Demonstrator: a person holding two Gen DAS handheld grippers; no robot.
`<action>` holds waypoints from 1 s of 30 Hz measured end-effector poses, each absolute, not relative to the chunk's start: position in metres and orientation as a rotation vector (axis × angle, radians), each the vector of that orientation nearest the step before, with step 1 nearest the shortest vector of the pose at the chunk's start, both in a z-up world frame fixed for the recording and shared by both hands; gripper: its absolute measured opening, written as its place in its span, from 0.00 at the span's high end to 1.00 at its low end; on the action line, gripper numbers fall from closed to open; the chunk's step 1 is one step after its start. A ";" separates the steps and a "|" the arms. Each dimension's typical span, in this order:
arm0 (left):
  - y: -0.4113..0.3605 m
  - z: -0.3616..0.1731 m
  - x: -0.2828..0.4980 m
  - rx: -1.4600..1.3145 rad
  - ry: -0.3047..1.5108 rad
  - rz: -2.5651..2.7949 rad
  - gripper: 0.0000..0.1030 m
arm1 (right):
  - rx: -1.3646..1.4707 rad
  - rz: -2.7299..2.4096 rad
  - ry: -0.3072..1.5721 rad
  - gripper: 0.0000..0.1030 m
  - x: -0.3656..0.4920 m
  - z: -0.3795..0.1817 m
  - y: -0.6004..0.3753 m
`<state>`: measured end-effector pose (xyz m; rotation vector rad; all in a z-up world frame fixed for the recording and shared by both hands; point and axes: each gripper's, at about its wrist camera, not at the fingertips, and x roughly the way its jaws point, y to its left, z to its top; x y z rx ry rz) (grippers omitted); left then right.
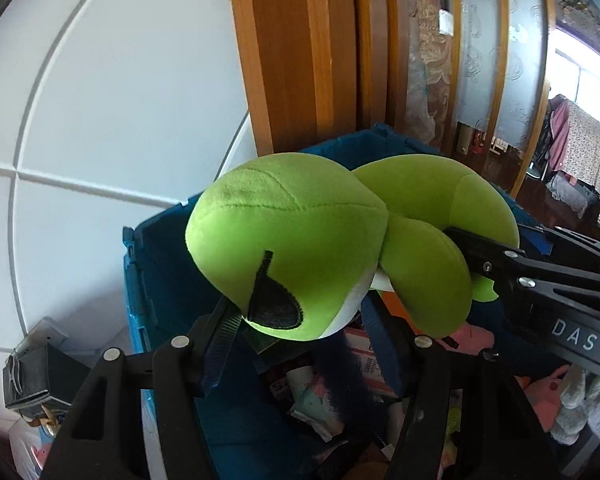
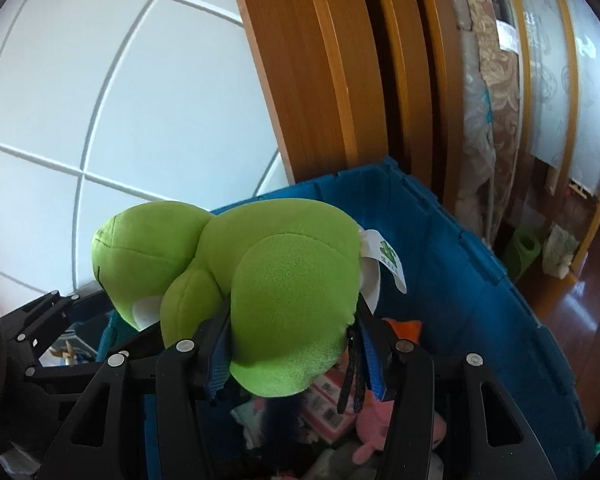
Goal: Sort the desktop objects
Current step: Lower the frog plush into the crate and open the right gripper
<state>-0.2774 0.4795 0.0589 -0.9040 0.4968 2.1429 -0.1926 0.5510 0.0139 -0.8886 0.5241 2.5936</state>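
Observation:
A green plush toy (image 1: 300,232) with a black felt eye hangs over an open blue bin (image 1: 140,280). My left gripper (image 1: 300,332) is shut on its head, one finger on each side. Coming in from the right of the left wrist view, my right gripper (image 1: 476,264) clamps the toy's body. In the right wrist view the plush toy (image 2: 292,264) fills the middle, and my right gripper (image 2: 294,340) is shut on its rounded rear. My left gripper (image 2: 124,312) holds the head at the left. The blue bin (image 2: 440,260) lies beneath.
The bin holds several things, among them a pink plush (image 2: 376,420), an orange item (image 2: 404,328) and printed packets (image 1: 364,360). A white tiled wall (image 1: 100,100) and a wooden door frame (image 1: 300,60) stand behind. A dark box (image 1: 36,372) sits at the left.

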 end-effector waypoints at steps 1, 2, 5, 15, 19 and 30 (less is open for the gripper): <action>0.485 0.049 -0.283 -0.957 0.495 2.125 0.41 | -0.930 2.576 0.545 0.49 -0.200 0.004 0.557; 0.487 0.039 -0.287 -1.004 0.510 2.110 0.41 | -0.991 2.547 0.550 0.49 -0.207 -0.006 0.559; 0.500 0.017 -0.298 -1.149 0.506 2.074 0.41 | -1.104 2.478 0.522 0.49 -0.217 -0.032 0.564; 0.507 -0.017 -0.299 -1.283 0.569 2.131 0.41 | -1.277 2.353 0.354 0.41 -0.230 -0.080 0.555; 0.502 -0.025 -0.301 -1.326 0.558 2.177 0.41 | -1.287 2.331 0.455 0.24 -0.224 -0.084 0.567; 0.486 0.002 -0.286 -1.157 0.444 2.242 0.34 | -1.140 2.340 0.462 0.00 -0.214 -0.055 0.584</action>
